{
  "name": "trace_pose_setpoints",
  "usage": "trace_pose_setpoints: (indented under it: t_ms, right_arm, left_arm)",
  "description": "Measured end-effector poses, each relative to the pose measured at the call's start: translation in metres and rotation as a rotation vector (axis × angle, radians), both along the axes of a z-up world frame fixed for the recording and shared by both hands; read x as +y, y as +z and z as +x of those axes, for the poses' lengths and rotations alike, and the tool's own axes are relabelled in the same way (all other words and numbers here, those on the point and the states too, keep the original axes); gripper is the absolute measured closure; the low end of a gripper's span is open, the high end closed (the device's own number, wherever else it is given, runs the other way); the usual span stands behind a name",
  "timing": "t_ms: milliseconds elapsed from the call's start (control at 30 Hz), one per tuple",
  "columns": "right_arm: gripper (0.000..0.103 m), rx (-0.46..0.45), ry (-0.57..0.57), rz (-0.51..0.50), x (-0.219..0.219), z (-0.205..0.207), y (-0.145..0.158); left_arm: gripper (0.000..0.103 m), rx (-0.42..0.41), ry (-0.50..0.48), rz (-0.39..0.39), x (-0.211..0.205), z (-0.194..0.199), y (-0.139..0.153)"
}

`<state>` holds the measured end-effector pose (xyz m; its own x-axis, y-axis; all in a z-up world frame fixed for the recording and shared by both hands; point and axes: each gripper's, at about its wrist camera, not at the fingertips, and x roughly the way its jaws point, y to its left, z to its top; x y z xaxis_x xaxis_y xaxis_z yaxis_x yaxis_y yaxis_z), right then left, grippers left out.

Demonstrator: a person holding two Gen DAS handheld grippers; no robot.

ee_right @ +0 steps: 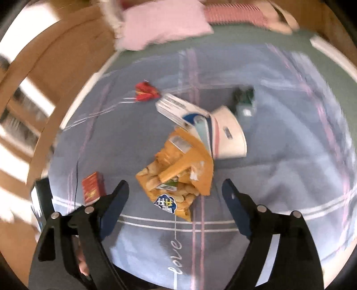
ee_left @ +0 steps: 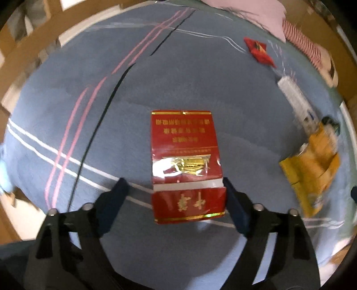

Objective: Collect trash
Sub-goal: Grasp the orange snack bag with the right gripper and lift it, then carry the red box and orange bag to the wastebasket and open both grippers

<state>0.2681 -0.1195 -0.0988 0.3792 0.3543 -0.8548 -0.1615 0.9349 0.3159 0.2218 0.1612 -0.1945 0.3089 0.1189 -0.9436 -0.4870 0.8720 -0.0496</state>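
Note:
A red cigarette pack (ee_left: pixel 186 165) with gold print lies flat on the blue bed sheet (ee_left: pixel 200 84). My left gripper (ee_left: pixel 174 186) is open, its near end lying between the fingers, the right finger close to its edge. The pack also shows in the right wrist view (ee_right: pixel 93 185) at the left. My right gripper (ee_right: pixel 175 187) is open and empty above a yellow snack bag (ee_right: pixel 178 171). That bag shows in the left wrist view (ee_left: pixel 312 171) at the right. A red wrapper (ee_left: pixel 258 51) (ee_right: pixel 146 92) lies farther back.
A white and blue box (ee_right: pixel 180 110) and a white paper cup (ee_right: pixel 229 133) lie behind the snack bag, with a small green object (ee_right: pixel 244 98) beyond. A pink pillow (ee_right: pixel 162 24) and striped cloth (ee_right: pixel 236 13) sit at the bed's head. A wooden frame (ee_right: pixel 44 73) borders the left.

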Motion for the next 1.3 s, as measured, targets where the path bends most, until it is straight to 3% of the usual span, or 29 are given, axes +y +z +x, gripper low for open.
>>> trace_pose_setpoints:
  t_ms: [67, 167, 267, 367, 467, 533, 600, 700, 933, 1167, 1233, 1300]
  right_arm:
    - [0.019, 0.058, -0.052, -0.003, 0.003, 0.011, -0.012]
    - [0.019, 0.161, -0.167, 0.04, 0.013, 0.028, -0.035]
    - [0.019, 0.156, -0.188, 0.053, 0.024, 0.032, -0.043]
    - [0.008, 0.074, -0.194, -0.042, 0.042, 0.035, -0.043]
    - [0.008, 0.053, -0.132, -0.137, 0.059, 0.036, -0.054]
    - [0.029, 0.049, -0.081, -0.156, 0.062, 0.034, -0.06]
    - [0.038, 0.037, -0.059, -0.137, 0.058, 0.029, -0.058]
    - [0.049, 0.023, -0.054, -0.098, 0.043, 0.021, -0.045]
    - [0.05, -0.129, -0.075, -0.113, 0.007, -0.018, 0.002]
    - [0.049, -0.121, -0.112, -0.109, -0.022, -0.05, 0.01]
    - [0.049, -0.148, -0.163, -0.045, -0.034, -0.06, 0.019]
    - [0.049, -0.202, -0.205, -0.032, -0.045, -0.066, 0.028]
  left_arm:
    - [0.045, 0.0, -0.007, 0.033, 0.0, 0.0, 0.001]
    - [0.045, -0.05, 0.006, -0.028, 0.008, -0.007, 0.005]
    - [0.045, -0.083, 0.021, -0.062, 0.014, -0.014, 0.007]
    - [0.046, -0.093, 0.028, -0.052, 0.016, -0.017, 0.009]
    - [0.046, -0.103, 0.017, -0.033, 0.013, -0.017, 0.012]
    - [0.046, -0.132, 0.005, -0.021, 0.01, -0.017, 0.017]
    - [0.046, -0.164, -0.01, -0.004, 0.008, -0.019, 0.023]
    - [0.046, -0.195, -0.042, 0.01, -0.001, -0.019, 0.03]
    - [0.046, -0.249, -0.112, 0.104, -0.02, -0.021, 0.046]
    - [0.046, -0.264, -0.211, 0.162, -0.04, -0.032, 0.051]
    - [0.046, -0.251, -0.223, 0.216, -0.044, -0.036, 0.051]
    - [0.046, -0.246, -0.227, 0.219, -0.042, -0.038, 0.05]
